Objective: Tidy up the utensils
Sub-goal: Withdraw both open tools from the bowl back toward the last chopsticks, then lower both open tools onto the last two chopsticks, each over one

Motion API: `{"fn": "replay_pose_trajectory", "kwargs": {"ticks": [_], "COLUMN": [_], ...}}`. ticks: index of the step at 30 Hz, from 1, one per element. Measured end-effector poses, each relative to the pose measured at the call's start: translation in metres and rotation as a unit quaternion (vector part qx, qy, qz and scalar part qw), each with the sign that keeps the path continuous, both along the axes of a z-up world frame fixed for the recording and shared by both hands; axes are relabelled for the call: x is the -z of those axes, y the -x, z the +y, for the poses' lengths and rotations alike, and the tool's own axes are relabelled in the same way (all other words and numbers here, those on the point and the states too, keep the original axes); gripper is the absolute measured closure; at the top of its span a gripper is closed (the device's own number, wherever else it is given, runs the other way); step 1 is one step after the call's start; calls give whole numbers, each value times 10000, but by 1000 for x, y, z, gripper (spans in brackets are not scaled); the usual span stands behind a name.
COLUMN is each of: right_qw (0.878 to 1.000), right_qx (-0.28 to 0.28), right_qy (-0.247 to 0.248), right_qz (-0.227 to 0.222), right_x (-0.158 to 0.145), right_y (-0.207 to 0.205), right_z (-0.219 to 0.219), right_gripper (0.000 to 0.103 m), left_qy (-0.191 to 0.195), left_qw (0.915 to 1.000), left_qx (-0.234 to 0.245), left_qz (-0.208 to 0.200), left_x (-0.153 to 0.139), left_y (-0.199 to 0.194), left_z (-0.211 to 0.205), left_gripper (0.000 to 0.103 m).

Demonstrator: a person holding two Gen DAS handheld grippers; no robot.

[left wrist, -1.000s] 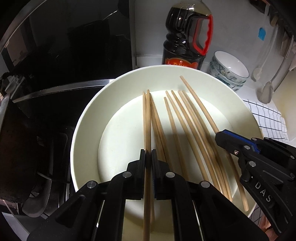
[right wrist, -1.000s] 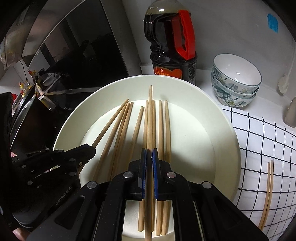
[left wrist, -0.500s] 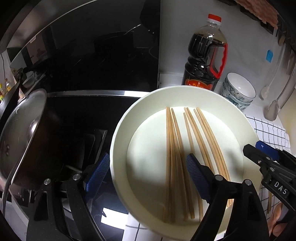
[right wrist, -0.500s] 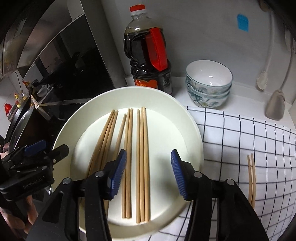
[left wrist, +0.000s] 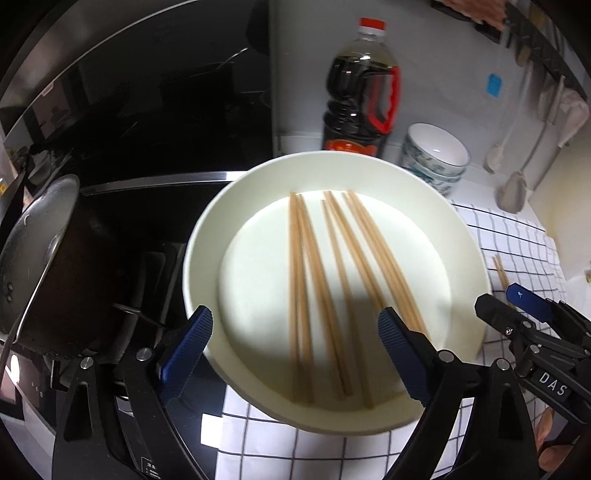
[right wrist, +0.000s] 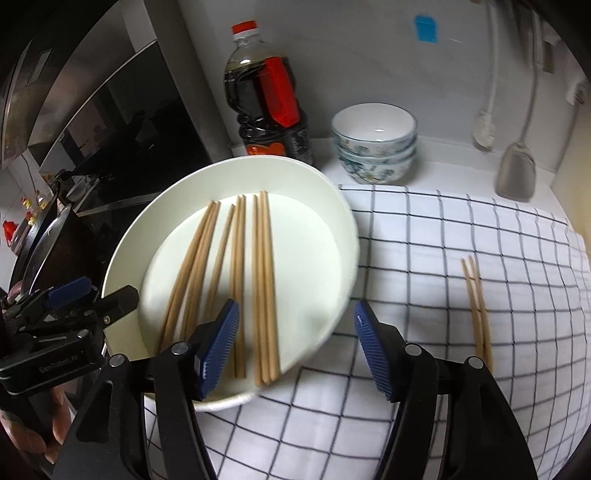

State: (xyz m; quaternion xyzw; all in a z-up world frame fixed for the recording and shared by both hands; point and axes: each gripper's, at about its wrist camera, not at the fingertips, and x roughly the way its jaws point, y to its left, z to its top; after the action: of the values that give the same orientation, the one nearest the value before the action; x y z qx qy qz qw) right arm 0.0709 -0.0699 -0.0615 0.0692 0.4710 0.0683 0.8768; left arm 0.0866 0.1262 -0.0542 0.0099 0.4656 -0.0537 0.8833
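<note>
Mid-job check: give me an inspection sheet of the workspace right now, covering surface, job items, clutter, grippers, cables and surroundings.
Surface: checked cloth on a white counter; stove area at the left.
Job's things: chopsticks in plate, lying side by side lengthwise in the white plate; one loose chopstick pair on the cloth, right of the plate.
Clutter: sauce bottle and stacked bowls behind the plate; dark pot at the left.
Grippers: left gripper and right gripper both open, having just been opening; neither grips anything.
Cables: nothing seen.
Surroundings: hanging utensils on the wall at the right; blue tag on the wall.
</note>
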Motion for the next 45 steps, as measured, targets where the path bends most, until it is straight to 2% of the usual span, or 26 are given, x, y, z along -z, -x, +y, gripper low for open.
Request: {"fn": "replay_pose_trajectory", "kwargs": {"ticks": [4,12,20,27,32,36,42,45], "right_qw": [9997,9983,9980,9991,9994,9994,9983,9982], "right_qx": [221,574,592,298,124,148,330,252], "right_qy": [36,89,198,286,300,240,356,404], "right_qz": [21,66,109,64,72,194,335,363], "right_x": [0,-4,-4,3,26,45,69,77], "right_y": [16,42,62,75,76,73,72,71], "right_z": [-15,-52,-100,-156,-194,-209,-208,-203], "right_gripper": [37,35,33,31,31,31,31,31], "left_qy": [89,52,164,142,9,-102,-195,-93], "left_qw": [9998,9987,9990,9998,9996,9992,9995,9996], "left_qx": [187,491,409,56,-240,-284,-129,-185], "left_qz": [-48,-105,27,90,178,272,225,182], "left_x": [-4,-10,-9,-6,1,10,25,29], "left_y": [9,23,38,59,72,76,73,70], "left_z": [-13,-45,-89,-135,-160,-174,-187,-188], "left_gripper": [9,7,7,6,6,6,6,6]}}
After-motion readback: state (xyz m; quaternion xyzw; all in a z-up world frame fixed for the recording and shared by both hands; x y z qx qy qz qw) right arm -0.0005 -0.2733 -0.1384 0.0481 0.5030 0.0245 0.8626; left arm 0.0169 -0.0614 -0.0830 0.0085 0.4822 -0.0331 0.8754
